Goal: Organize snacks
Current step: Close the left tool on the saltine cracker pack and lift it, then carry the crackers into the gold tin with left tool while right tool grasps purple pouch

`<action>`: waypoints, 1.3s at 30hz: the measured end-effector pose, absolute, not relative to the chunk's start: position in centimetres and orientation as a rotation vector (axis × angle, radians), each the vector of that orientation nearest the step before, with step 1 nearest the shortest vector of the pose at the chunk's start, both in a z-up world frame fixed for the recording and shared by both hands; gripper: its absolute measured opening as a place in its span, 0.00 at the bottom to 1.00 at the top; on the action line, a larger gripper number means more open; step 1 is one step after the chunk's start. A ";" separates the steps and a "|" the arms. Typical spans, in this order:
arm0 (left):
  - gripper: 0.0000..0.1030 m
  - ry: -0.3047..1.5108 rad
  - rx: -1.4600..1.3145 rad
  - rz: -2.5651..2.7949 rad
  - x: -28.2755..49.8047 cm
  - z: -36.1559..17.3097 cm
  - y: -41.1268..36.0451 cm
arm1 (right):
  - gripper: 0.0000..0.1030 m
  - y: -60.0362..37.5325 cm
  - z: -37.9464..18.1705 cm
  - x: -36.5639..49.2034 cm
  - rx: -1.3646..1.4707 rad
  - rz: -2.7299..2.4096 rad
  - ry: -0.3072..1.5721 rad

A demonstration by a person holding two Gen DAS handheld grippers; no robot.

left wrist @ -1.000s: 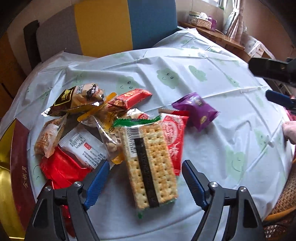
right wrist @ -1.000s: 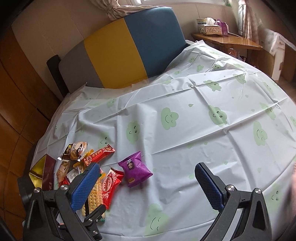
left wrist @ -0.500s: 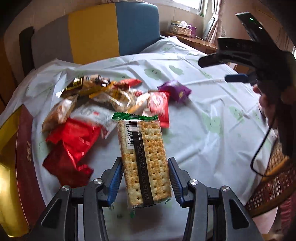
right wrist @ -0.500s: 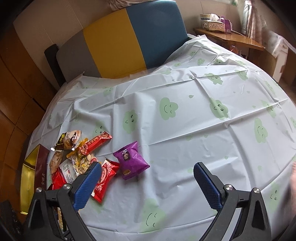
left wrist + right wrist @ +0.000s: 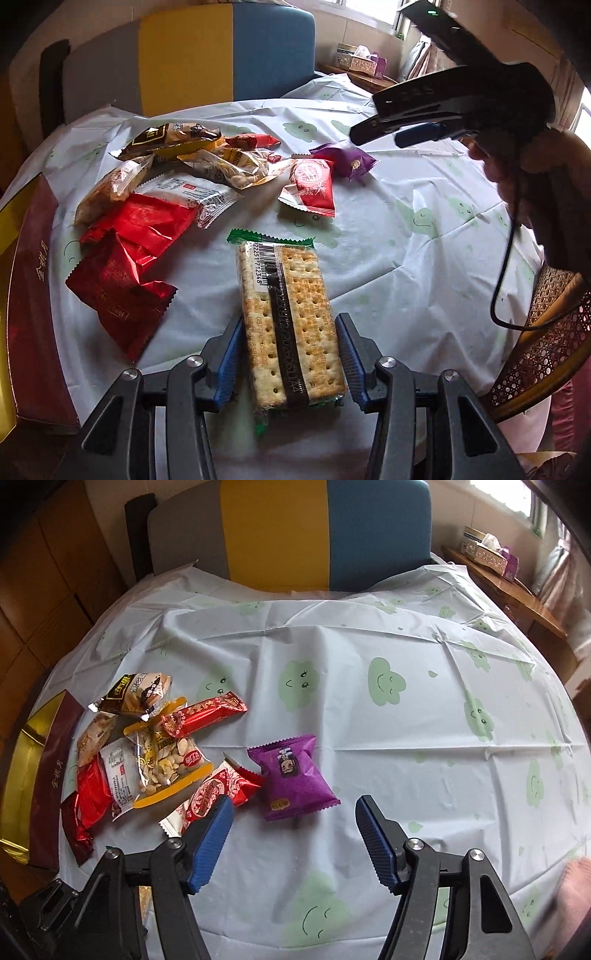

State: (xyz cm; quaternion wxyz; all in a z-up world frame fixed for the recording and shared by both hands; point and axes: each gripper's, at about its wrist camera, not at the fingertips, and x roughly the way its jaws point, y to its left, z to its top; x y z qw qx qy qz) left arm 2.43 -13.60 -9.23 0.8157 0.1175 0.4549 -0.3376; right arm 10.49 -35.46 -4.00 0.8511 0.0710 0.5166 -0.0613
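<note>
I have the cracker pack [image 5: 290, 328] pinched by its long edges in my left tool [image 5: 290, 363], lifted just near side of the snack pile [image 5: 184, 192] on the worktop [image 5: 369, 738]. I judge this the sorting step; next it needs carrying to a chosen spot, perhaps the maroon-and-gold box [image 5: 27, 295] left of the pile. My right tool [image 5: 293, 836] hangs spread wide, empty, near the crinkly purple pouch [image 5: 291, 777]. The crackers are stiff, flat, rectangular under clear film.

A grey, yellow and blue chair back [image 5: 325, 535] stands at the desk's [image 5: 443, 738] far edge; wooden sideboard [image 5: 517, 590] under a bright window [image 5: 498, 494].
</note>
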 end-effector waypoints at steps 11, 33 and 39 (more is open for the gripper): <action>0.48 0.969 0.199 -0.746 2.3 -8.1 -12.8 | 0.41 -36.0 -7.1 12.8 0.104 -0.097 1.148; 0.47 1.038 -0.193 -0.213 19.4 -3.9 8.1 | 0.41 -35.5 -7.2 13.2 0.076 -0.101 1.150; 0.48 1.066 -0.138 -0.185 23.0 -6.2 7.0 | 0.41 -35.4 -7.2 13.2 0.064 -0.098 1.153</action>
